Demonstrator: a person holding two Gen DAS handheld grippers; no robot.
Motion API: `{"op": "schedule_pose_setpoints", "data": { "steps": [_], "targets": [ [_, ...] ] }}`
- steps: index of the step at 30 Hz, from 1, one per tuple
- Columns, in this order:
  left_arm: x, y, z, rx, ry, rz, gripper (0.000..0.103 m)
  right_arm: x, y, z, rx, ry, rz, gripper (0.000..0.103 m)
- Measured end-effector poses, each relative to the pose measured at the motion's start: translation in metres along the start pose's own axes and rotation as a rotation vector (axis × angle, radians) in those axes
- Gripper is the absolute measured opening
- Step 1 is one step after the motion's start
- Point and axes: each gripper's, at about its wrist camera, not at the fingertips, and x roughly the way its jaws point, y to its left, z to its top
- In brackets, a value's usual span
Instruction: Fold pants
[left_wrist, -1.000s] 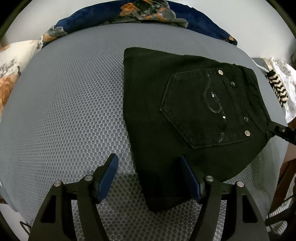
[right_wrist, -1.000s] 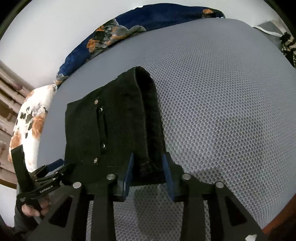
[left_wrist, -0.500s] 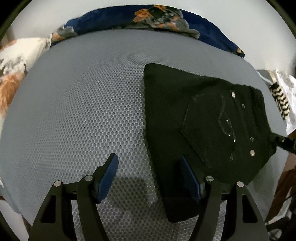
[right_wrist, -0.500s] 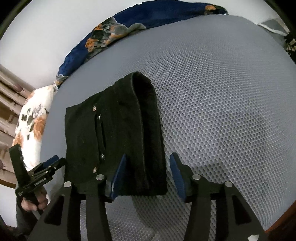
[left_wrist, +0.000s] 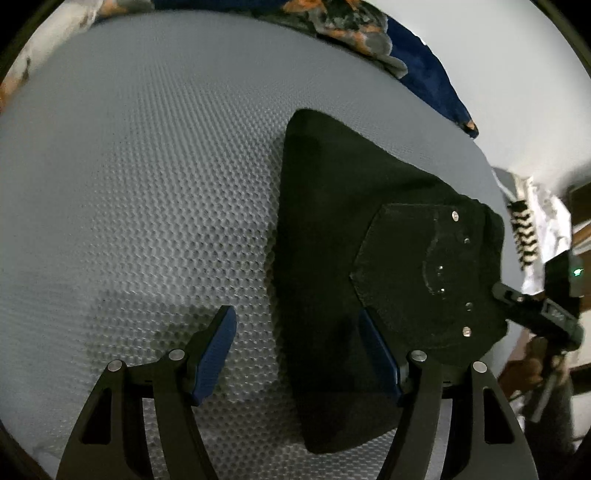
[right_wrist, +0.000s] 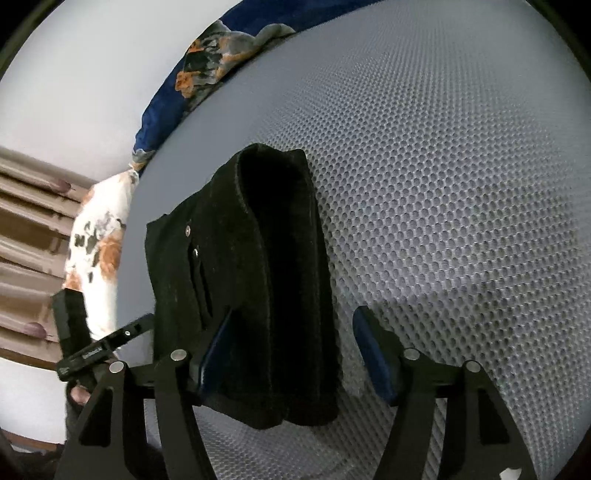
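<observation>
Pants (left_wrist: 369, 280) are basically a compact black bundle on the grey mesh bed (left_wrist: 147, 184), sitting right of centre in the left wrist view w/ the back pocket (left_wrist: 424, 273) facing up. Left gripper (left_wrist: 295, 354) is spread wide, nothing held; its right finger (left_wrist: 376, 358) lies on or just above the cloth, can't tell which, and the other one hangs over bare mesh. So the bundle lies to the right of that gripper's centre line.

Right wrist view: right gripper (right_wrist: 295, 354) is also released, fingers either side of the near end of the bundle (right_wrist: 255, 288), not pinching it. Long axis runs from bottom centre up toward the upper middle of the frame, rounded fold edge at the far end. The right one looks better lined up imo, since the cloth sits b/w its fingers.

Room-wise: loads of free mesh on the right half of that frame. Floral blanket (right_wrist: 207, 66) is well apart along the top edge, pillow (right_wrist: 99, 236) at left, near the bundle's left edge.
</observation>
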Motion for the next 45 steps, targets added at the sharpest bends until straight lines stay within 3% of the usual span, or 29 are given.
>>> {"op": "schedule_pose_setpoints", "data": {
  "steps": [8, 14, 17, 25, 31, 33, 36, 40, 45],
  "targets": [
    [0.004, 0.01, 0.005, -0.042, 0.018, -0.05, 0.07, 0.004, -0.013, 0.005, 0.026, 0.023, 0.085, 0.064],
    [0.015, -0.002, 0.018, -0.014, 0.045, -0.11, 0.07, 0.009, -0.021, 0.01, 0.029, 0.049, 0.166, 0.051],
    [0.02, -0.007, 0.022, -0.007, 0.055, -0.141, 0.07, 0.015, -0.02, 0.015, 0.027, 0.06, 0.191, 0.05],
    [0.034, -0.012, 0.036, -0.042, 0.025, -0.239, 0.07, 0.028, -0.016, 0.032, 0.029, 0.07, 0.257, 0.049],
    [0.044, -0.022, 0.054, -0.038, 0.0, -0.256, 0.069, 0.04, -0.008, 0.038, 0.04, 0.044, 0.263, 0.045],
    [0.046, -0.027, 0.057, -0.026, -0.011, -0.231, 0.064, 0.039, -0.004, 0.036, 0.033, 0.026, 0.243, 0.037],
    [0.048, -0.036, 0.057, -0.004, -0.029, -0.189, 0.048, 0.032, 0.006, 0.033, 0.018, -0.001, 0.226, 0.029],
    [0.043, -0.034, 0.058, -0.015, -0.037, -0.217, 0.024, 0.02, 0.026, 0.032, -0.028, -0.026, 0.229, 0.025],
    [0.03, -0.039, 0.065, -0.004, -0.062, -0.26, 0.016, 0.014, 0.047, 0.039, -0.052, -0.039, 0.239, 0.022]
  ]
}}
